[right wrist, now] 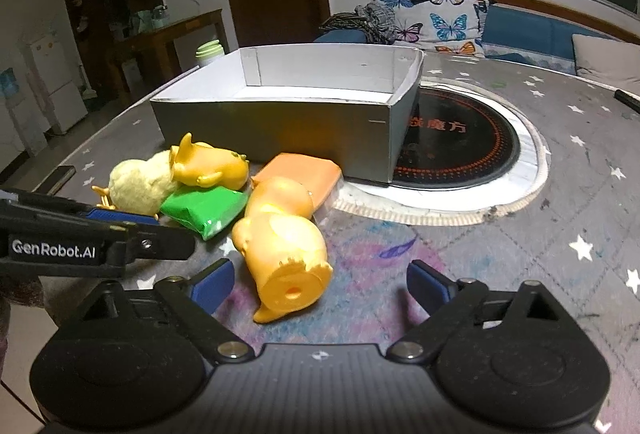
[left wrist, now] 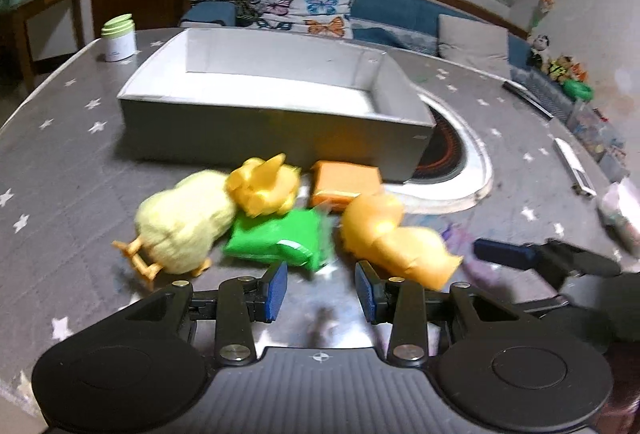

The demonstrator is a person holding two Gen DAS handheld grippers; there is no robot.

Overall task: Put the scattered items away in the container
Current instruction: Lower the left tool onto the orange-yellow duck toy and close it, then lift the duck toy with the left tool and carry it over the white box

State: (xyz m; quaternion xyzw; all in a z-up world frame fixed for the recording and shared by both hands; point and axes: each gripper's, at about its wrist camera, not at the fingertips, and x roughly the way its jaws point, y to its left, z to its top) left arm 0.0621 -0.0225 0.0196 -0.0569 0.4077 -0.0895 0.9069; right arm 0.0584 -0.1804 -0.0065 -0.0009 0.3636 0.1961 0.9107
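Note:
A shallow white cardboard box stands on the starred grey tablecloth. In front of it lie a pale plush chick, a yellow toy animal, a green packet, an orange packet and an orange rubber toy. My left gripper is open just short of the green packet, with nothing between its pads. My right gripper is open wide. The base of the orange rubber toy lies between its fingers, clear of both pads. The box holds nothing that I can see.
A round black hob plate is set in the table, partly under the box's right end. A green-lidded jar stands at the back left. A white remote lies at the right edge, a dark phone at the left. A sofa with cushions is behind.

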